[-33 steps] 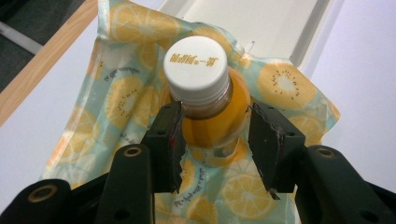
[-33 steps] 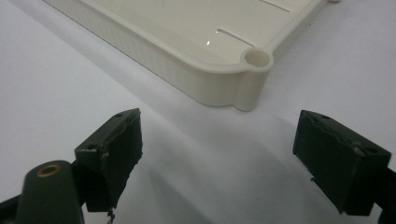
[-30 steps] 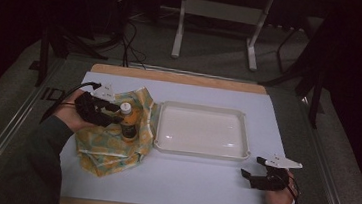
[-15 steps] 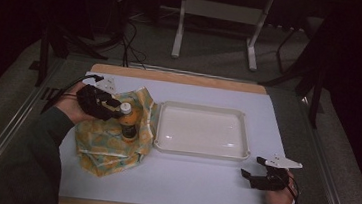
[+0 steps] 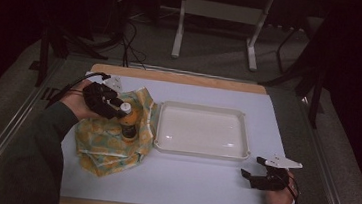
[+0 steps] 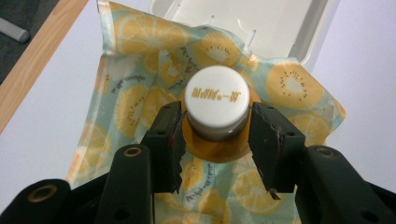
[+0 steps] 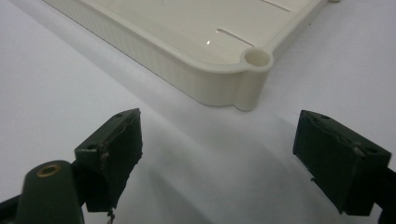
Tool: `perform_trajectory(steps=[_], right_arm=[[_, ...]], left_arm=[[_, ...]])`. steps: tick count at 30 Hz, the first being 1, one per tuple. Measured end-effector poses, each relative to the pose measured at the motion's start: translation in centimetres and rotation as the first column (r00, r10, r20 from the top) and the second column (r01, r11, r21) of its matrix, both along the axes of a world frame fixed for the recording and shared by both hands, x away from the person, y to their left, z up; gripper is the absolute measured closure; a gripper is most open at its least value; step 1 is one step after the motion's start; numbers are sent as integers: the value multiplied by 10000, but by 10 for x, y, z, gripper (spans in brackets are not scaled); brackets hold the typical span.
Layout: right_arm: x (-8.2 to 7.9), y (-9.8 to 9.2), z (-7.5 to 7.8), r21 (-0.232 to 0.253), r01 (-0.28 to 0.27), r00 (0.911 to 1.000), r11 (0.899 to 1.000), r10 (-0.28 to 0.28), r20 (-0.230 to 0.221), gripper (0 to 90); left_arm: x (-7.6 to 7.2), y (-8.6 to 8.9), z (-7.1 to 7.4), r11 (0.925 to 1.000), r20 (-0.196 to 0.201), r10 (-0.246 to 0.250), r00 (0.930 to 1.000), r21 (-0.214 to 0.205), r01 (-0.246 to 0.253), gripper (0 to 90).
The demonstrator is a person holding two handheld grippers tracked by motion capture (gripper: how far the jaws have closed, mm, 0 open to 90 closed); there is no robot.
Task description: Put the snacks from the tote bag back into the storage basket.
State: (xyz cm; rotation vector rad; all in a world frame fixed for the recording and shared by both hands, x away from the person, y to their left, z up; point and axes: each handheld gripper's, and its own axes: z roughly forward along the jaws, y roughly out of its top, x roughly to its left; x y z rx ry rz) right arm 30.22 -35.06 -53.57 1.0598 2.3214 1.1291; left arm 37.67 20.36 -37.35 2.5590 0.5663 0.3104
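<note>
An orange bottle (image 5: 127, 126) with a white cap (image 6: 215, 102) stands upright on a crumpled fruit-print wrap (image 5: 109, 148) at the table's left. My left gripper (image 5: 118, 109) reaches in from the left, tilted down over the bottle top. In the left gripper view (image 6: 215, 135) its jaws flank the neck just under the cap with thin gaps either side. They have just been opening, with the bottle between them. At the front right, my right gripper (image 5: 251, 166) rests open near the table surface. It holds nothing and points at the tray's near corner (image 7: 254, 60).
A shallow white tray (image 5: 203, 109) sits mid-table, its left rim touching the wrap (image 6: 140, 42). The white mat (image 5: 186, 183) ends at a wooden table edge front and back. Chair and stand legs rise on the dark floor beyond.
My left gripper and the hand on it have shifted slightly around the bottle top. The bottle still stands in the same spot. The right gripper has not moved.
</note>
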Motion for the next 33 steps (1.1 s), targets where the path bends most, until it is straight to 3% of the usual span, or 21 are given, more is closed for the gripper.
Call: perform_trajectory(steps=[17,33], right_arm=[[0,1,0,-36,-1,10000,10000,1,-16,153],[0,0,0,-38,-6,10000,10000,6,-3,153]], left_arm=[[8,-15,3,9952,-238,-131,9996,967,153,561],[19,-31,6,9854,-967,-373,9946,1621,527,552]])
